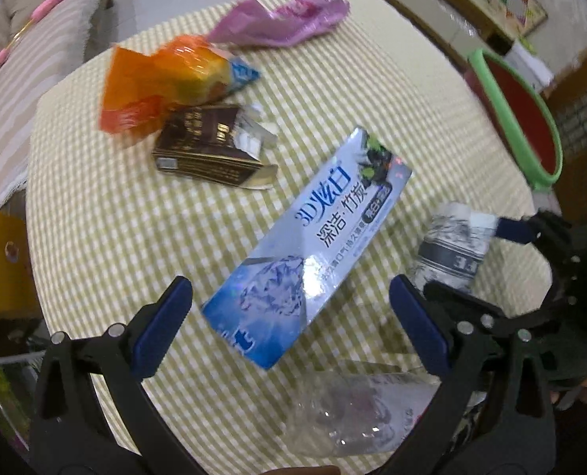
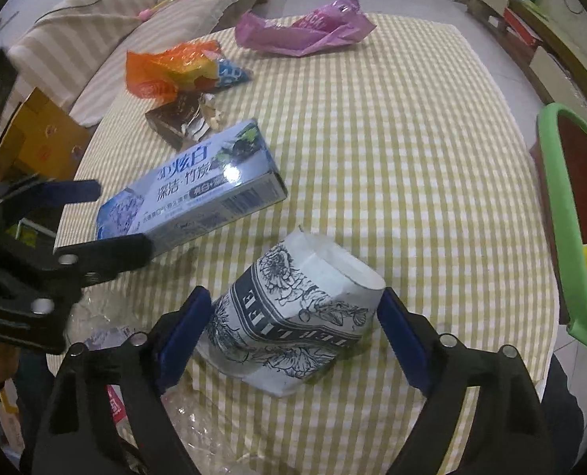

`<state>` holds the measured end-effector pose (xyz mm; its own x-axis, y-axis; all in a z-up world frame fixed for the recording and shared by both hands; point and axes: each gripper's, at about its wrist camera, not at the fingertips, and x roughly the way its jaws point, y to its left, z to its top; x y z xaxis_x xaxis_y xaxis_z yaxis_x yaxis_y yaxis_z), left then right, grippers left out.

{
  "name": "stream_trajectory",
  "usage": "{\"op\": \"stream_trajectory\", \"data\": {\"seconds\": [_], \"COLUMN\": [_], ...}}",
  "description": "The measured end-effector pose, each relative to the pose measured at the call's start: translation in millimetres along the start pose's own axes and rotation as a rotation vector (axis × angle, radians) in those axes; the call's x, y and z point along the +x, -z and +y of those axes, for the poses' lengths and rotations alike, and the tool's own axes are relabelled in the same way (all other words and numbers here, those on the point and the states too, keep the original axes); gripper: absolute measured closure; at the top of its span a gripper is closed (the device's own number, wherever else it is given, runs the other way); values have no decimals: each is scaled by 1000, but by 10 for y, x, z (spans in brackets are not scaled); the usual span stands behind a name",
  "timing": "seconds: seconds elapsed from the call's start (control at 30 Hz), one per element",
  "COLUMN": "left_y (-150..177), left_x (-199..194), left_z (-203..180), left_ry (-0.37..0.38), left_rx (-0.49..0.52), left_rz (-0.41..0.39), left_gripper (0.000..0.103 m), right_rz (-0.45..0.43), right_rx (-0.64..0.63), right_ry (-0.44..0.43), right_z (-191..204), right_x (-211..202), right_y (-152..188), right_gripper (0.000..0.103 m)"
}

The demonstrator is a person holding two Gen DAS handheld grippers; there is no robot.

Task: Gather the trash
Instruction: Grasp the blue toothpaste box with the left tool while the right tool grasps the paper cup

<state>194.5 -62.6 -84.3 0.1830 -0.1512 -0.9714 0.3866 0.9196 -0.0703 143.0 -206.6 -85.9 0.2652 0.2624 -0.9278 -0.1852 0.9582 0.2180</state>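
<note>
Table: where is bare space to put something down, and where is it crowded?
Free: the checked cloth on the bin side, between the pink bag and the paper cup. Crowded: the sofa side, where the orange wrapper, brown box and toothpaste box lie close together, and the near edge with the clear bottle.

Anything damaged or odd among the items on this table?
Yes. The paper cup lies on its side, squashed out of round, between the right gripper's jaws. The clear plastic bottle at the near edge is crumpled. The dark box has a torn-open end.
</note>
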Motion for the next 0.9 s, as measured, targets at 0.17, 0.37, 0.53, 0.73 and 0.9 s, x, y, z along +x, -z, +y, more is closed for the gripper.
{"op": "stream_trajectory", "data": {"seconds": [0.17, 0.37, 0.53, 0.73, 0.9], "left_y": [-59, -35, 70, 238, 301], "left_x": [159, 275, 213, 108, 26], "left_z": [33, 218, 387, 535, 565], "left_ry": [-8, 57, 79, 82, 74], "left_rx": [11, -60, -115, -170, -168], "left_rz": [31, 39, 11, -19, -24], "left_gripper": [15, 32, 43, 46, 46], "right_rz": [-5, -3, -18, -27, -16], "right_rx": [2, -12, -3, 9, 21], "right_ry": [-23, -54, -68, -80, -75], "right_z": [-9, 18, 13, 10, 16], "right_x": [38, 31, -11, -108, -114], "right_y": [-18, -20, -42, -72, -82], "right_gripper": [21, 28, 35, 43, 42]}}
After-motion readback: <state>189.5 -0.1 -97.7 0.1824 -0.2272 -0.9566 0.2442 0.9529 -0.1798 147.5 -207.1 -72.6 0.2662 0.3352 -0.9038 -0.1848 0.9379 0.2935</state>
